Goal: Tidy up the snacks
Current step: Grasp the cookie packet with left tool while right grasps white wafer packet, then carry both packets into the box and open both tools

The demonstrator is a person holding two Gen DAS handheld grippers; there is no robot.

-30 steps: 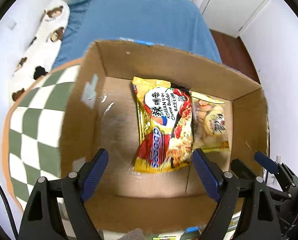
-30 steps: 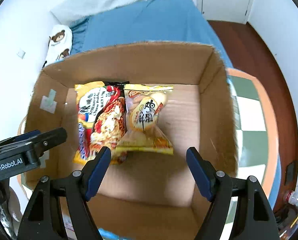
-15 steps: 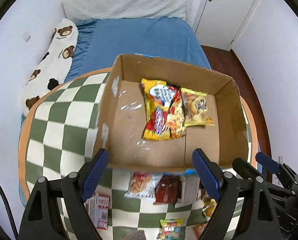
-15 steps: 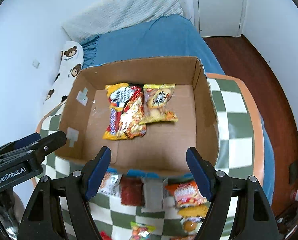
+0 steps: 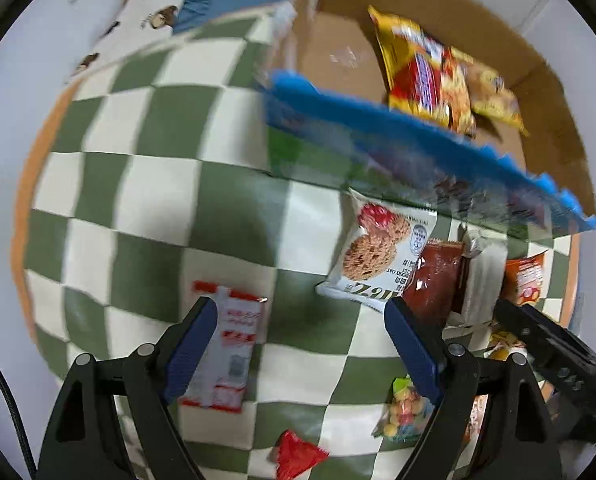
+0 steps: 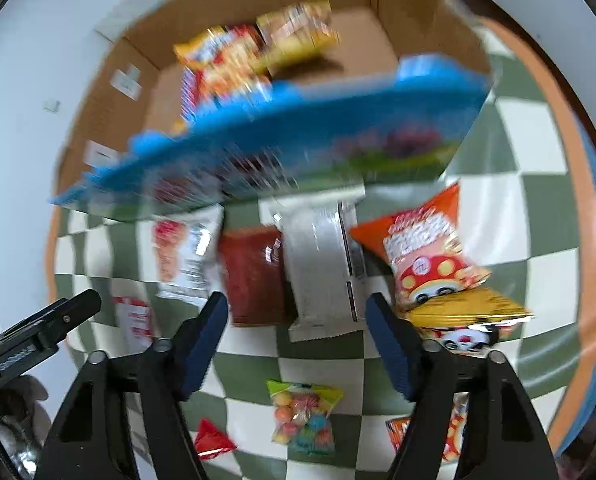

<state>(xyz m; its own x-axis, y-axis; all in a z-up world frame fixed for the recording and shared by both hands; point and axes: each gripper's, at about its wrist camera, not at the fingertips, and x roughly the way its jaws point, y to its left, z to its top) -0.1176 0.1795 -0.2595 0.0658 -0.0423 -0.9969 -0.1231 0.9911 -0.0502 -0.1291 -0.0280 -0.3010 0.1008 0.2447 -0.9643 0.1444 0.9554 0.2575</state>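
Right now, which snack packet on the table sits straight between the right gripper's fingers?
The silver-white packet, lying lengthwise between the dark red packet and the orange mushroom bag. The right gripper is open, its jaws just closing.

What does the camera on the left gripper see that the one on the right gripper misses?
Only the left view shows the bear-print pillow and the cookie pictures on the white packet. Only the right view shows the whole orange mushroom bag and the gold packet below it. Both show the cardboard box, the dark red packet and the candy bag.
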